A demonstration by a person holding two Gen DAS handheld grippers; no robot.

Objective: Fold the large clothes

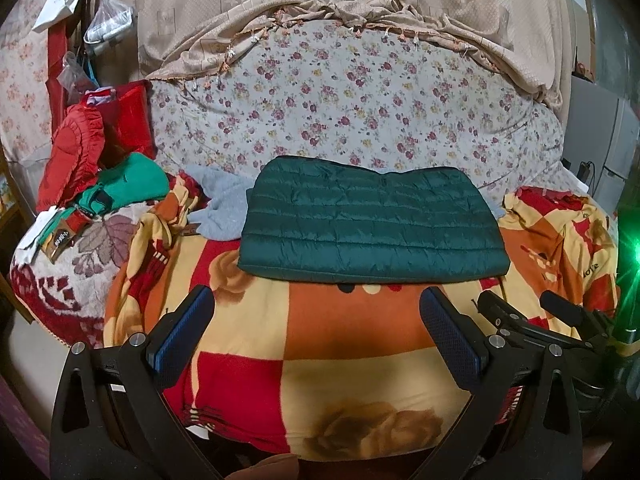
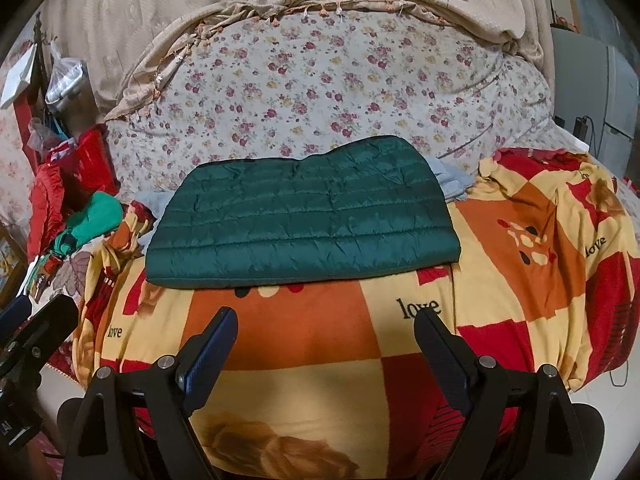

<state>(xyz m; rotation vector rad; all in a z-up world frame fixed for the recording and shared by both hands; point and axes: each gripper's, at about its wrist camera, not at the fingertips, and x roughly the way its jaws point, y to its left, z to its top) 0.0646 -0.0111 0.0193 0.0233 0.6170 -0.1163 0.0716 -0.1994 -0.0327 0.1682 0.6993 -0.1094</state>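
Observation:
A dark green quilted jacket (image 1: 372, 220) lies folded into a flat rectangle on the checked red, orange and yellow blanket (image 1: 340, 360). It also shows in the right wrist view (image 2: 304, 216). My left gripper (image 1: 318, 300) is open and empty, just in front of the jacket's near edge. My right gripper (image 2: 326, 322) is open and empty, also a little short of the near edge. The right gripper shows at the right edge of the left wrist view (image 1: 532, 312), and the left gripper at the left edge of the right wrist view (image 2: 36, 324).
A grey-blue garment (image 1: 220, 208) lies under the jacket's far side. A floral quilt (image 1: 340, 92) is piled behind. Red and green clothes (image 1: 100, 172) are heaped at the left. The blanket (image 2: 560, 240) bunches up at the right.

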